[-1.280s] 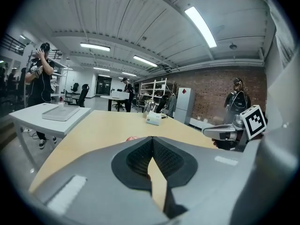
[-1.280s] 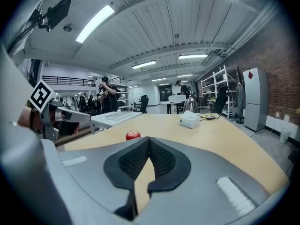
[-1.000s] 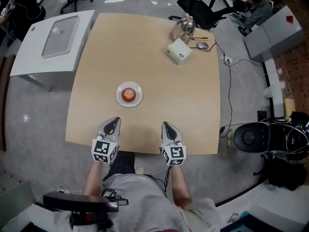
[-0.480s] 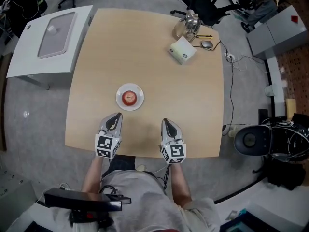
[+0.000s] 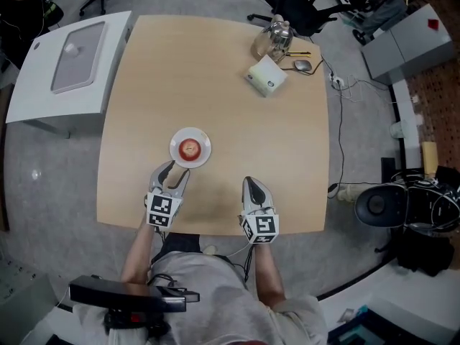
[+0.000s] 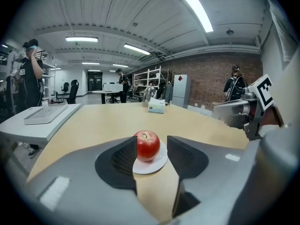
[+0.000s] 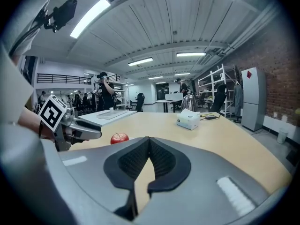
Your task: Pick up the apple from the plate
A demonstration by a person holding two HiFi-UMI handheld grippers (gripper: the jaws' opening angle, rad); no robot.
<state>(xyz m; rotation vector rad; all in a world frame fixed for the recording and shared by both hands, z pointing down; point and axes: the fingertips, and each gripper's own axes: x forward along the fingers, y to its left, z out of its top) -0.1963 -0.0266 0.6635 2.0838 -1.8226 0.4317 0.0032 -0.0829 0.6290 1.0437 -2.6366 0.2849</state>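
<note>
A red apple (image 5: 189, 148) sits on a small white plate (image 5: 176, 139) on the near-left part of the wooden table (image 5: 215, 70). My left gripper (image 5: 175, 169) is at the plate's near rim. Its jaws are opening, with nothing between them. In the left gripper view the apple (image 6: 147, 145) and plate (image 6: 157, 164) lie just past the left gripper (image 6: 151, 149), in line with the gap and untouched. My right gripper (image 5: 249, 185) rests shut and empty near the table's front edge. The right gripper view shows the right gripper (image 7: 149, 140) closed, with the apple (image 7: 119, 138) to its left.
A tissue box (image 5: 267, 75), a metal kettle (image 5: 272, 40) and a mouse (image 5: 302, 65) stand at the table's far right. A white cabinet (image 5: 68, 60) stands left of the table. Office chairs and cables surround it. People stand far off in the room.
My left gripper has moved forward to the plate's near rim and its jaws have gone from shut to apart. The right gripper has barely shifted.
</note>
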